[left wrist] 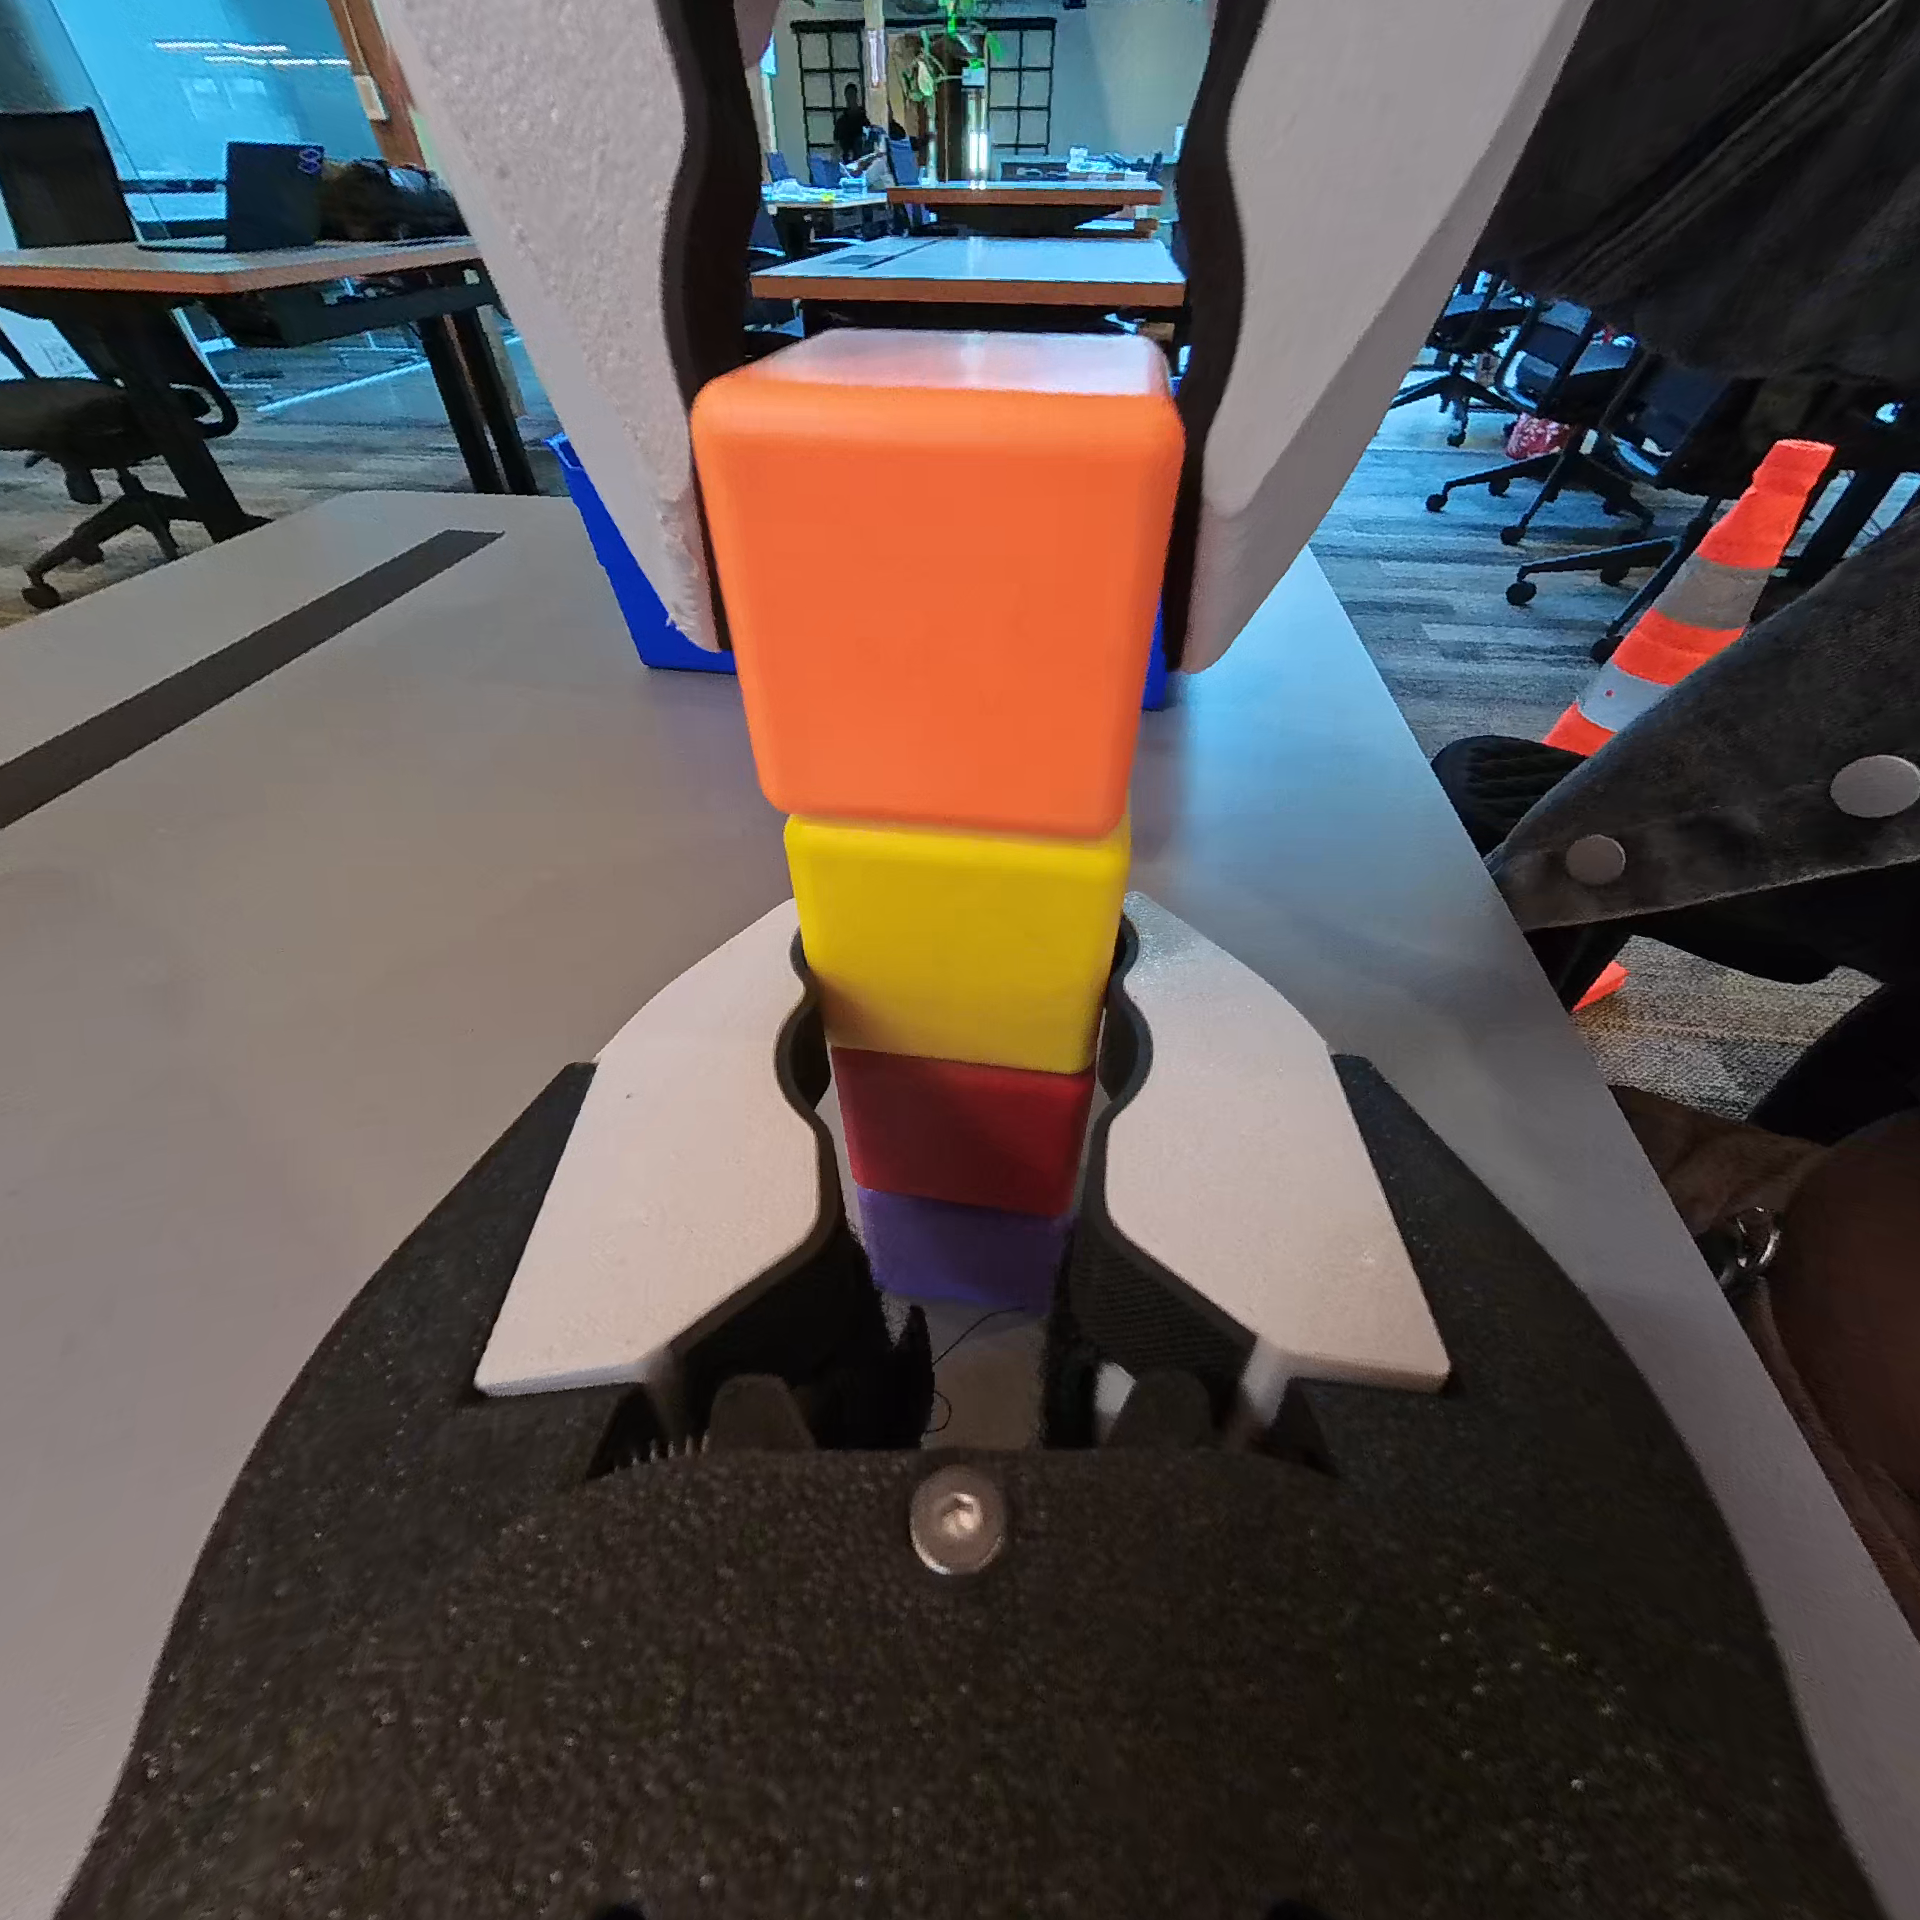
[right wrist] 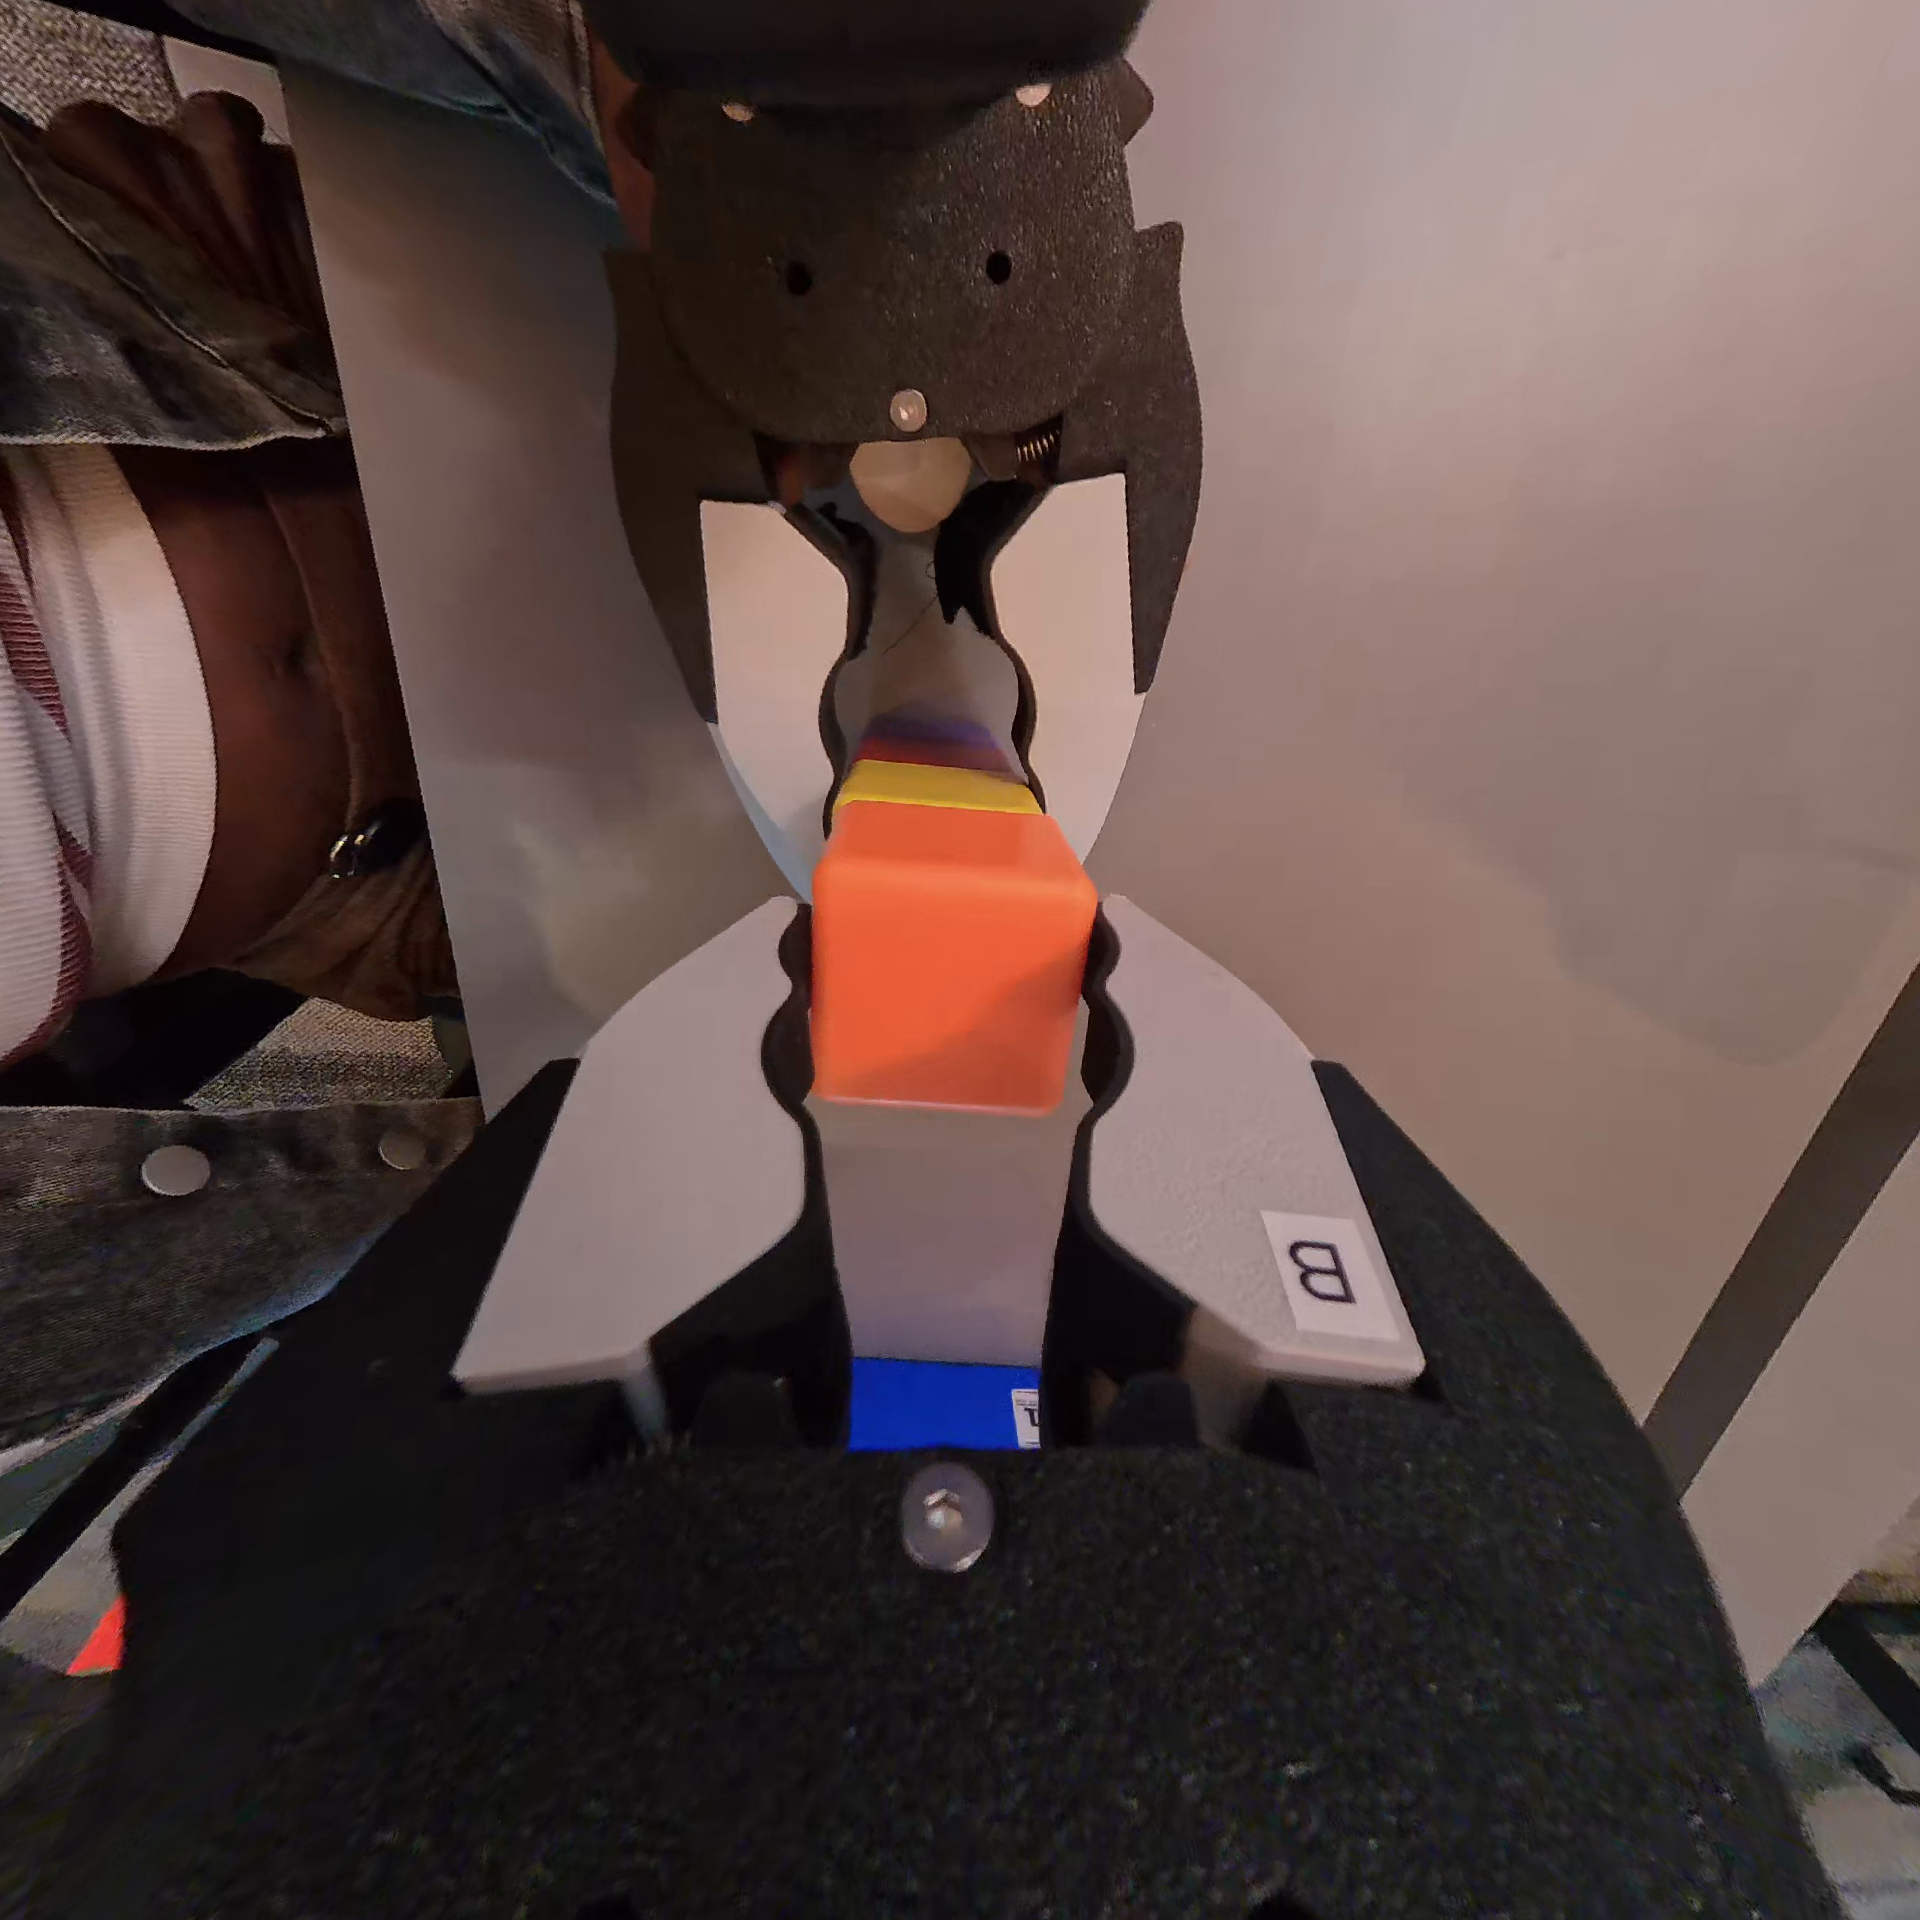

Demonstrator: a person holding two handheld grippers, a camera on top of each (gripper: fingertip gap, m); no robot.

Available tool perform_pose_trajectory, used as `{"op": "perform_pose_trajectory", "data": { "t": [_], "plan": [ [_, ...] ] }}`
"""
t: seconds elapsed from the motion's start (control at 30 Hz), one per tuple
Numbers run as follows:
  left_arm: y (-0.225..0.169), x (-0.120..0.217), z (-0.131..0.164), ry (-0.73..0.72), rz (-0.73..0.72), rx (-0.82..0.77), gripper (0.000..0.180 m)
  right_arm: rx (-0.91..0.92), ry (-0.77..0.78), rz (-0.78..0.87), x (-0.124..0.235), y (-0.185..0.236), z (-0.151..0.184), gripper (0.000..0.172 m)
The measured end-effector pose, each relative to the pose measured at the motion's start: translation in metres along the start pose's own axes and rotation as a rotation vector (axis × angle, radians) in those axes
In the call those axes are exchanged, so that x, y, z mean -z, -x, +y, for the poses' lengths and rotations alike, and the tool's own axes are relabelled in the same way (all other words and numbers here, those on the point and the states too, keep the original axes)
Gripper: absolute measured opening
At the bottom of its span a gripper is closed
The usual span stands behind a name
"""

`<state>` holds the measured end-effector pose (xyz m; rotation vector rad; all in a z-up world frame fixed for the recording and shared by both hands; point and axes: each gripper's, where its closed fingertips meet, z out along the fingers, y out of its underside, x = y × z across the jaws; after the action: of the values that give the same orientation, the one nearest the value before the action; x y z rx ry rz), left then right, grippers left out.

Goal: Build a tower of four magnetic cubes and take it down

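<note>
Tower of four magnetic cubes stands upright on the grey bench (left wrist: 312, 935): orange cube (left wrist: 935, 603) on top, then yellow cube (left wrist: 956, 945), dark red cube (left wrist: 961, 1132) and purple cube (left wrist: 961, 1247) at the base. Left tongs (left wrist: 961, 997) clamp the yellow cube, apparently to steady the stack. Right tongs (right wrist: 948, 997) grip the orange cube from above, likely to seat or detach it.

Left gripper (left wrist: 961, 997): grey wedge fingers, wavy black pads, grainy black body, one silver screw. Right gripper (right wrist: 948, 997): identical, plus a white lettered sticker (right wrist: 1325, 1273). Person's dark snap-button jacket (left wrist: 1704, 842).
</note>
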<state>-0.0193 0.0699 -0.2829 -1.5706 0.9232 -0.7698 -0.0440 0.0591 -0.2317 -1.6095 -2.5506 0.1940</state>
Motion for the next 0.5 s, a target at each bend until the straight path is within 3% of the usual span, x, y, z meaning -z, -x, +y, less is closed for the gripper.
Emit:
{"op": "perform_pose_trajectory", "data": {
  "t": [0.4,0.43,0.5],
  "plan": [
    [-0.0007,-0.0006,0.0001,-0.003,-0.011,-0.015,0.049,0.003,0.014,-0.005,-0.0002,-0.0002,0.0005,0.049],
    [-0.0011,-0.0003,0.0016,0.007,-0.01,-0.035,0.052,0.0,-0.014,-0.012,-0.0003,0.0001,-0.0012,0.05],
    [0.0,0.0002,0.0068,0.051,-0.026,-0.079,0.081,-0.007,-0.096,-0.019,0.0013,0.0005,-0.0045,0.063]
  ]
}}
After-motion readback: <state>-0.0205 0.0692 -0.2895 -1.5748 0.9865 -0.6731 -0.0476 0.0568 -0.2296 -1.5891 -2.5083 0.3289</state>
